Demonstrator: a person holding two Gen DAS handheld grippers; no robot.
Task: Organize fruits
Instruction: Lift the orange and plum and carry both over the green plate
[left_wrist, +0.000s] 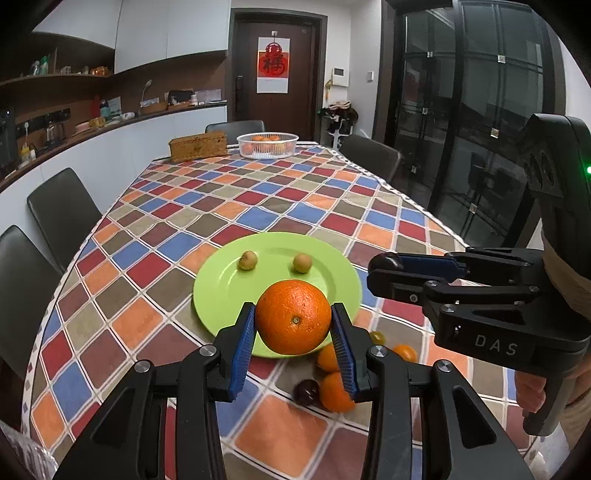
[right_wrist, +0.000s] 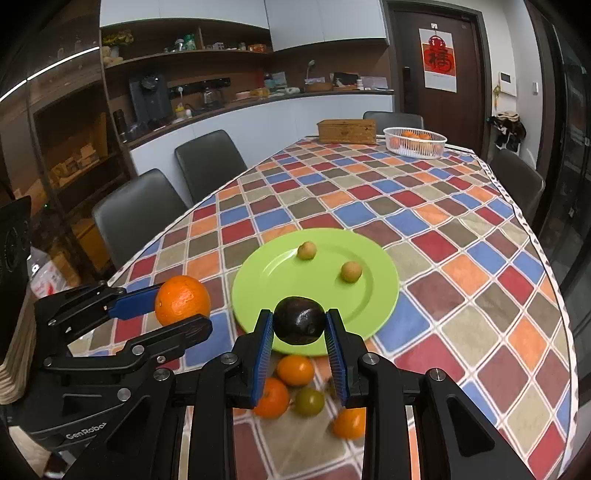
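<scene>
My left gripper (left_wrist: 293, 325) is shut on a large orange (left_wrist: 293, 321) and holds it above the near rim of a green plate (left_wrist: 221, 284). My right gripper (right_wrist: 299, 326) is shut on a dark avocado (right_wrist: 300, 320) over the near edge of the same plate (right_wrist: 266, 280). Two small tan fruits (left_wrist: 247, 260) (left_wrist: 302, 263) lie on the plate. In the right wrist view the left gripper (right_wrist: 173, 310) with the orange (right_wrist: 182, 300) is to the left. Small oranges (right_wrist: 295, 369), a green fruit (right_wrist: 309, 401) and a dark plum (left_wrist: 306, 392) lie on the cloth below the grippers.
The table has a chequered cloth (left_wrist: 258, 206). At its far end stand a white basket with oranges (left_wrist: 266, 144) and a wicker box (left_wrist: 198, 147). Dark chairs (left_wrist: 61, 206) line the left side and the far end. A counter runs along the left wall.
</scene>
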